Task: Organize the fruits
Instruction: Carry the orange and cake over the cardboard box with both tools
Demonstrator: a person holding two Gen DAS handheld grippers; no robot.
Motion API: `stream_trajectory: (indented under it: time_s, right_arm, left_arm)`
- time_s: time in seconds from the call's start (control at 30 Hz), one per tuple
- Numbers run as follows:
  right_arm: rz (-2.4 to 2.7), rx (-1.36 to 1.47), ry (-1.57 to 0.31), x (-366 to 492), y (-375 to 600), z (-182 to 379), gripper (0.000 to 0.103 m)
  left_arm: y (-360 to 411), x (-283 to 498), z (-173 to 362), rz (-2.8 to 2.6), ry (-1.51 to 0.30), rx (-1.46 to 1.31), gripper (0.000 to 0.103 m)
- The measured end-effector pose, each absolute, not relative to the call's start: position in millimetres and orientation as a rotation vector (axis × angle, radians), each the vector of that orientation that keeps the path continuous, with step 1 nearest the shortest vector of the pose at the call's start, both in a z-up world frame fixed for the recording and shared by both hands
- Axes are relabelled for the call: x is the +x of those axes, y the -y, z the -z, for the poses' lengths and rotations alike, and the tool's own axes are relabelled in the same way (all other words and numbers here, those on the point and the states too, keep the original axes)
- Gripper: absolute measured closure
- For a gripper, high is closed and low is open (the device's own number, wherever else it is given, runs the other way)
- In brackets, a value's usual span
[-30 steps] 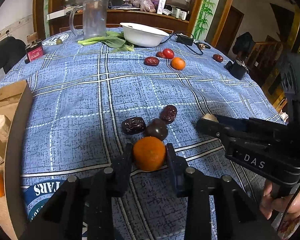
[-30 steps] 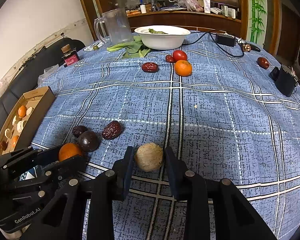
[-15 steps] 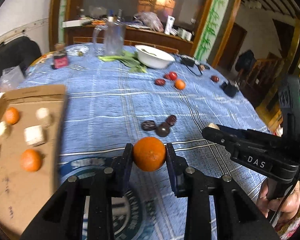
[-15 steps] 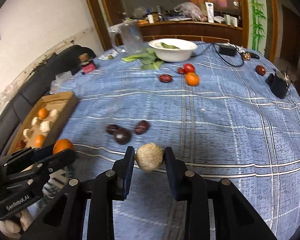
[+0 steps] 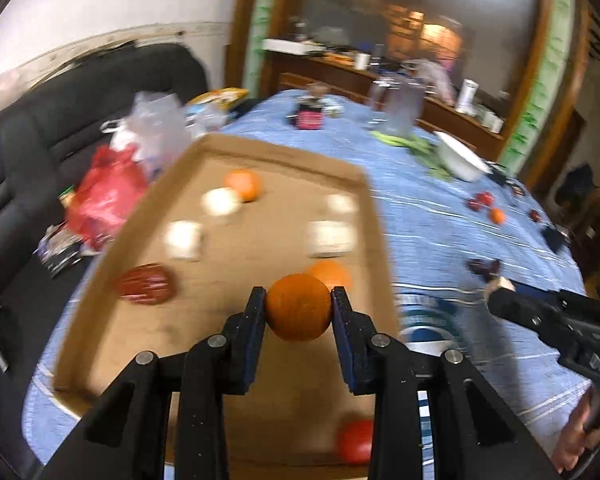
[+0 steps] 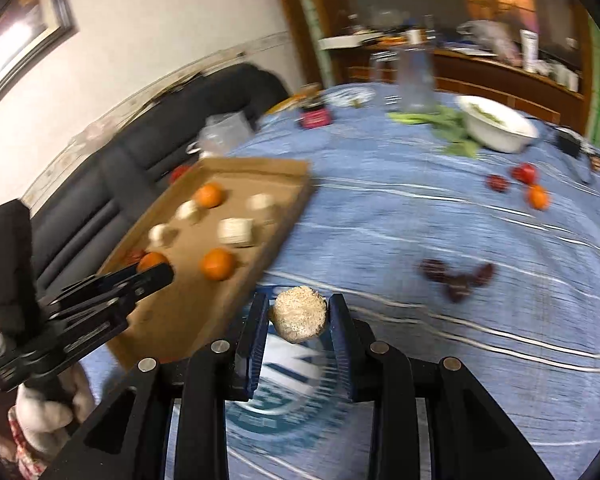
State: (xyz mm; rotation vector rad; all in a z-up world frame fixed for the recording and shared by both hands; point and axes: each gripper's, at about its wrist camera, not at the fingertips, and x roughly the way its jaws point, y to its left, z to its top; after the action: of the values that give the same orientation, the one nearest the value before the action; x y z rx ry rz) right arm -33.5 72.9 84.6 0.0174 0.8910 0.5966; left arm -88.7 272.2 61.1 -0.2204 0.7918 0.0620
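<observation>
My left gripper [image 5: 299,300] is shut on an orange [image 5: 299,307] and hangs over the cardboard tray [image 5: 364,184] at the table's left edge. Inside the tray lie two more oranges, several pale lumps, a red date [image 5: 145,283] and a red fruit [image 5: 354,440]. My right gripper [image 6: 299,308] is shut on a tan rough ball [image 6: 299,313], above the blue cloth just right of the tray [image 6: 288,220]. In the right wrist view the left gripper [image 6: 156,270] shows over the tray with its orange [image 6: 153,260].
Dark dates [image 6: 456,276] lie mid-table. A tomato [image 6: 525,172], an orange [image 6: 538,197] and a date sit farther back, near a white bowl [image 6: 500,126], greens and a clear jug [image 6: 414,76]. A black sofa with bags [image 5: 112,196] stands left of the table.
Both grippers lifted their fruit off the table and swung left. The left one now hangs over the tray; the right one has come near the tray's right edge.
</observation>
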Motion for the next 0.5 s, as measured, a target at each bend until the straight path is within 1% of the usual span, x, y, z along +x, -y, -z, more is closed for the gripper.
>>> stream_trajectory:
  time_s: [0.23, 0.5]
  right_arm:
    - [-0.68, -0.061, -0.929, -31.1, -139.5, -65.7, 0.069]
    - [-0.681, -0.183, -0.964, -25.2, -183.6, -37.3, 0.069]
  left_arm:
    - [-315.0, -85.7, -46.1, -0.137, -0.837, -0.26, 0.072]
    - [-328.1, -85.5, -37.0, -0.134, -0.845, -0.292, 0.071]
